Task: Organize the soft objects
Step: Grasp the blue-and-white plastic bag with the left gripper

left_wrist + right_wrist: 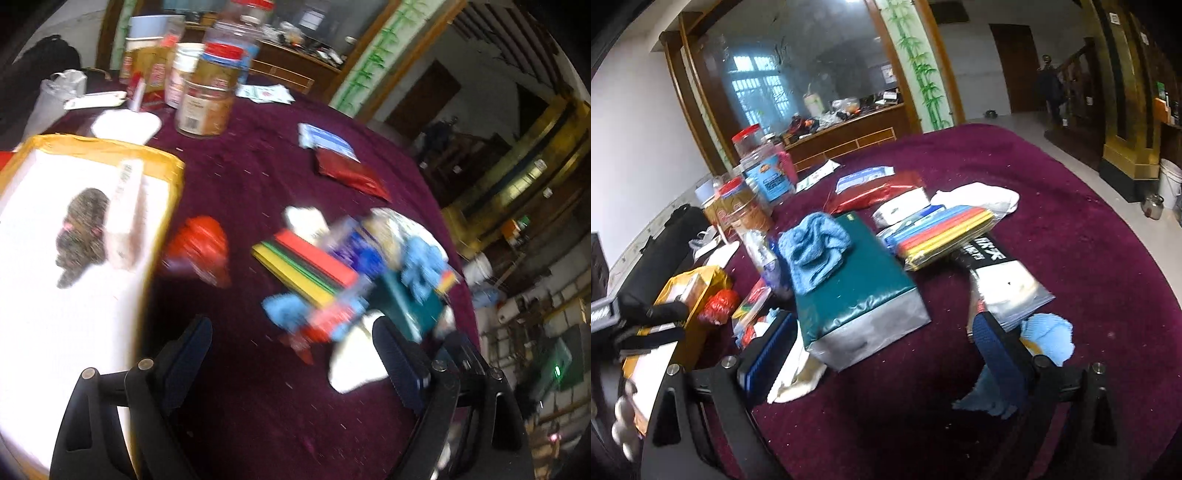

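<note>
A round table (1071, 229) under a maroon cloth holds a pile of soft things. A blue knitted cloth (812, 247) lies on a teal and silver packet (857, 295). A pack of coloured sheets (942, 232), a white cloth (979, 197) and a bagged black and white item (1001, 280) lie behind. A light blue cloth (1051, 336) sits by my right gripper (882, 358), which is open and empty above the table. In the blurred left wrist view my left gripper (291, 354) is open and empty, short of the same pile (332, 273). A red crumpled bag (201, 247) lies left of the pile.
A yellow padded envelope (162, 162) with a white sheet and a dark furry item (81, 232) lies at the left. Several jars (753, 192) stand at the table's far left. A red foil packet (879, 192) lies behind the pile. A cream cloth (798, 380) lies by the teal packet.
</note>
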Motion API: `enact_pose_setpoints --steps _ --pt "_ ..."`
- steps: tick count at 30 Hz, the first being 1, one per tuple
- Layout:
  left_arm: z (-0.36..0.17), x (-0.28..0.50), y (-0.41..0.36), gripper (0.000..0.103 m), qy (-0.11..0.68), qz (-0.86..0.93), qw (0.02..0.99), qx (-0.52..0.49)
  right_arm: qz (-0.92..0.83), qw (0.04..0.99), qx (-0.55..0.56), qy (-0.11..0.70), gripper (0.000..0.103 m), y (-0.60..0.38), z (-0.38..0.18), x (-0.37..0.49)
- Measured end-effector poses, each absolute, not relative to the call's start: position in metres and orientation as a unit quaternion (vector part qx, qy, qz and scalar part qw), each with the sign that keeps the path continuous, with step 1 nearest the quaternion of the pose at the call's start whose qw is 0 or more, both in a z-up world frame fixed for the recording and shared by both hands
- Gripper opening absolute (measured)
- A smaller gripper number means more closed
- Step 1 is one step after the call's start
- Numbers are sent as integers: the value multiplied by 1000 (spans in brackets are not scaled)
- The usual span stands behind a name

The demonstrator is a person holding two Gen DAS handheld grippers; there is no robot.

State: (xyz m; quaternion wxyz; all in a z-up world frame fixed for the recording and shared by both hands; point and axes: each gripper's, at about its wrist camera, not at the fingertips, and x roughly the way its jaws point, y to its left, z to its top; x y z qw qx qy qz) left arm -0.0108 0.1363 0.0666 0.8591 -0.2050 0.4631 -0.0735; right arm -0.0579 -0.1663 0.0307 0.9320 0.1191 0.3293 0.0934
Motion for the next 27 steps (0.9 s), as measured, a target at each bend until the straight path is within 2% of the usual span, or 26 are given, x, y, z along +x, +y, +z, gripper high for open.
enact_pose_setpoints --steps 10,19,25,27 --pt "60 23 139 91 485 -80 855 -167 102 920 127 356 95 -158 24 -48" --pt "79 38 82 91 454 -142 866 -156 98 916 124 368 95 -154 20 -42" --pt "68 64 59 91 449 -128 873 -140 96 914 123 373 95 -153 17 -39" --pt "62 67 57 88 455 -122 873 -127 95 914 123 374 95 -152 17 -39"
